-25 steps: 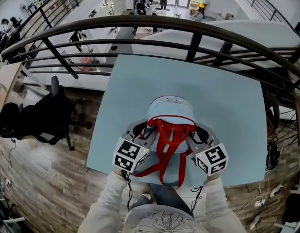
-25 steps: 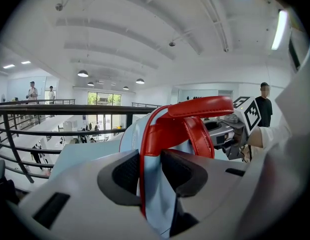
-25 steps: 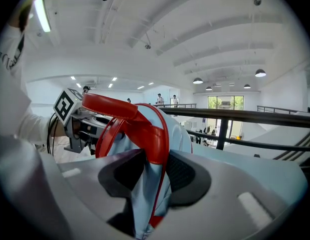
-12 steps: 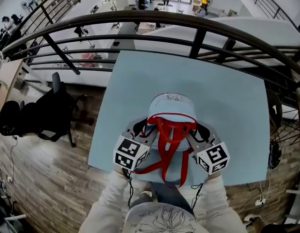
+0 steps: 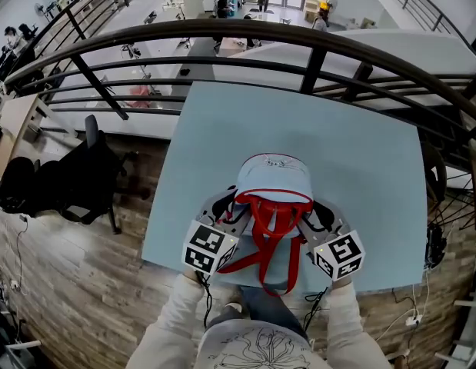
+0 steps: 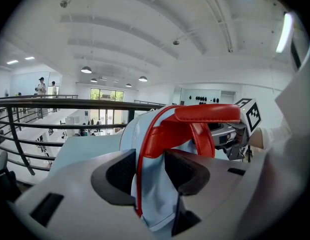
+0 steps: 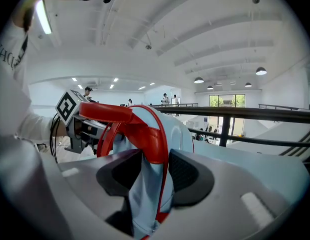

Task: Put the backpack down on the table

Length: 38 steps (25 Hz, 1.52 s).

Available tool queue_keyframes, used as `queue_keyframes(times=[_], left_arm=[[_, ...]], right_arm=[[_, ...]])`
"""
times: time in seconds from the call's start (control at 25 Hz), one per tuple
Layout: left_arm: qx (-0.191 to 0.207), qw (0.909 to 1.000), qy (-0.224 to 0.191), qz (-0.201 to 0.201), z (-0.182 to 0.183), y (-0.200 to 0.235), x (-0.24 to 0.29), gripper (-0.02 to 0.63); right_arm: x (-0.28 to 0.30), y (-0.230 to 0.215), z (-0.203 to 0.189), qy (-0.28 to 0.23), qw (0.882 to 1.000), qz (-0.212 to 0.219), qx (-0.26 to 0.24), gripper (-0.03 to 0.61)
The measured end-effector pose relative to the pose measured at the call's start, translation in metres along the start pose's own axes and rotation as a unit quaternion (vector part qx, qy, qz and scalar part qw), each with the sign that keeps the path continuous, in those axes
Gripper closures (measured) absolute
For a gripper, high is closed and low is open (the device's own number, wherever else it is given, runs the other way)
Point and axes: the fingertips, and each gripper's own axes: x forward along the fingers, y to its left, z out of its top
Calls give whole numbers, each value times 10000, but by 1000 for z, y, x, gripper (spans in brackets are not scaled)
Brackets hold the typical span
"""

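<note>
Now the table (image 5: 361, 175) fills the middle of the head view. The backpack (image 5: 273, 177) sits on it, low in the frame and close to the near edge. It looks set down already, so the step in hand seems to be letting go.

The left gripper (image 6: 149, 171) and the right gripper (image 7: 155, 171) are at the bag's two sides. Both sets of jaws are opening. Blue cloth with a red edge hangs between each pair, and the pads do not look pressed on it.

To do this well, the person should let the jaws go wide until the cloth slips free. Then both grippers should draw back slowly toward the bottom of the frame. The red straps (image 5: 270, 229) hang down near the jaws and could catch on them. A tug could pull the bag off the near edge.

A small mark (image 5: 274, 160) sits on top of the bag, too tiny to read. Dark letters on the sleeve (image 7: 9, 49) are cut off at the frame's edge.
</note>
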Motion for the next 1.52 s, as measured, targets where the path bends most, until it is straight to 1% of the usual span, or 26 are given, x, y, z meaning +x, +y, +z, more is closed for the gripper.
queue_keyframes(times=[0.08,0.32,0.52,0.76,0.88,0.96,1.0,1.04,1.08,1.12,1.24,1.36,1.44,1.52], left_arm=[[-13,10000,24,14,-5,-4,-5,448],[-240,9997,-26,107,-17,-14,-22,437],[-595,9970,-306,377,-12,-12,-46,437],[-650,9934,-684,653,16,-9,-78,437],[-684,9901,-962,763,39,-8,-96,437],[-709,9861,-1237,851,58,-8,-110,439],[-732,9833,-1394,913,67,-8,-117,448],[-747,9801,-1546,992,77,-8,-124,494],[-741,9771,-1678,1080,85,-8,-130,535],[-706,9745,-1783,1167,93,-8,-136,554],[-511,9676,-1989,1467,110,-7,-153,575],[-285,9621,-2046,1778,118,-8,-168,597],[-173,9601,-2057,1887,120,-9,-177,604],[-168,9582,-2120,1915,122,-11,-183,607]], right_arm=[[-5,4,-3,-6,10000,-12,51,397],[-23,17,-11,-68,9996,-166,228,387],[-47,19,-3,-327,9978,-379,427,387],[-73,13,27,-750,9930,-735,532,387],[-88,10,53,-1134,9863,-1061,558,388],[-97,9,73,-1416,9804,-1268,525,393],[-101,10,83,-1549,9771,-1372,491,418],[-105,10,93,-1673,9738,-1468,460,452],[-109,11,102,-1785,9707,-1548,445,467],[-113,12,110,-1886,9677,-1611,451,470],[-122,18,132,-2147,9598,-1747,454,494],[-131,26,147,-2306,9539,-1904,273,518],[-135,31,153,-2339,9513,-2002,145,518],[-138,36,156,-2349,9497,-2070,78,520]])
